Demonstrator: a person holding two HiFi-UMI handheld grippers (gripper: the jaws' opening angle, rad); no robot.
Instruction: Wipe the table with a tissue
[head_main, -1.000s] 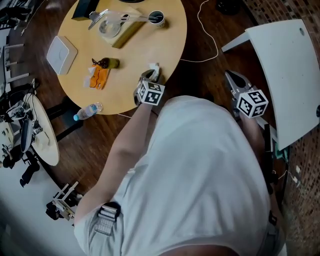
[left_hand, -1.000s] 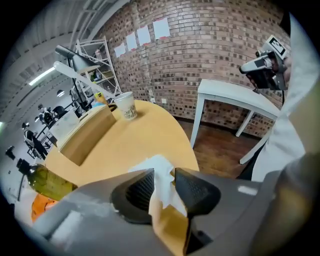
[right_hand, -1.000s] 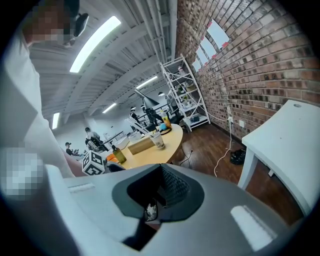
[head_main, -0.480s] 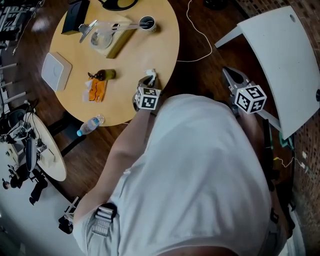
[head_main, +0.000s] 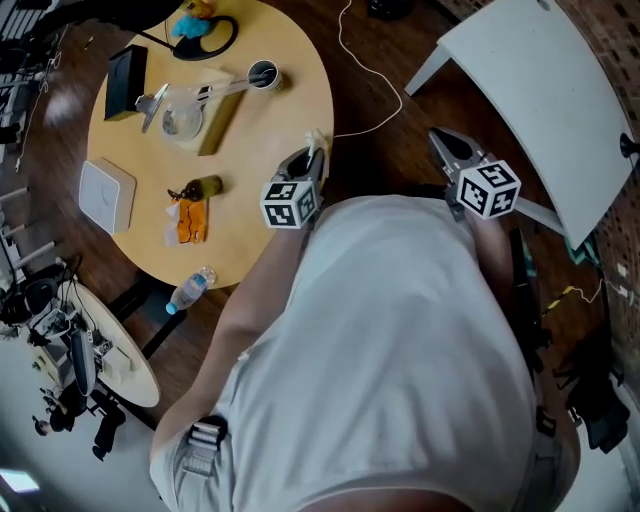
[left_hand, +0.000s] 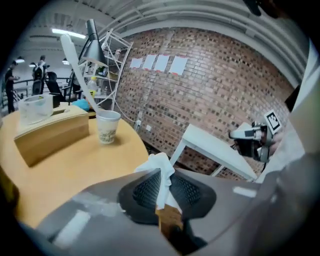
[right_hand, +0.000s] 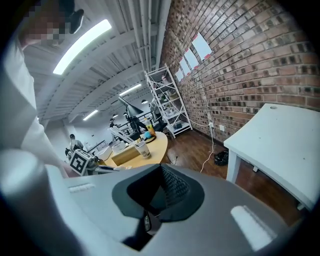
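Observation:
A white tissue (left_hand: 159, 169) sticks up from between the jaws of my left gripper (left_hand: 162, 189), which is shut on it. In the head view this gripper (head_main: 306, 166) hangs over the right edge of the round wooden table (head_main: 250, 180), with the tissue (head_main: 318, 142) at its tip. I cannot tell whether the tissue touches the tabletop (left_hand: 65, 167). My right gripper (head_main: 444, 146) is off the table, over the dark floor to the right. Its jaws (right_hand: 161, 192) are shut with nothing between them.
On the table are a paper cup (head_main: 262, 73), a wooden tissue box (head_main: 215, 105) with a clear bowl on it, a flat white box (head_main: 105, 195), orange packets (head_main: 190, 220) and a black item (head_main: 125, 78). A white table (head_main: 530, 90) stands right. A cable (head_main: 370, 110) and bottle (head_main: 190, 290) lie on the floor.
The head view has swung, so the round table now lies further left and lower. My left gripper has kept the tissue at the table's right edge. The right gripper has barely moved.

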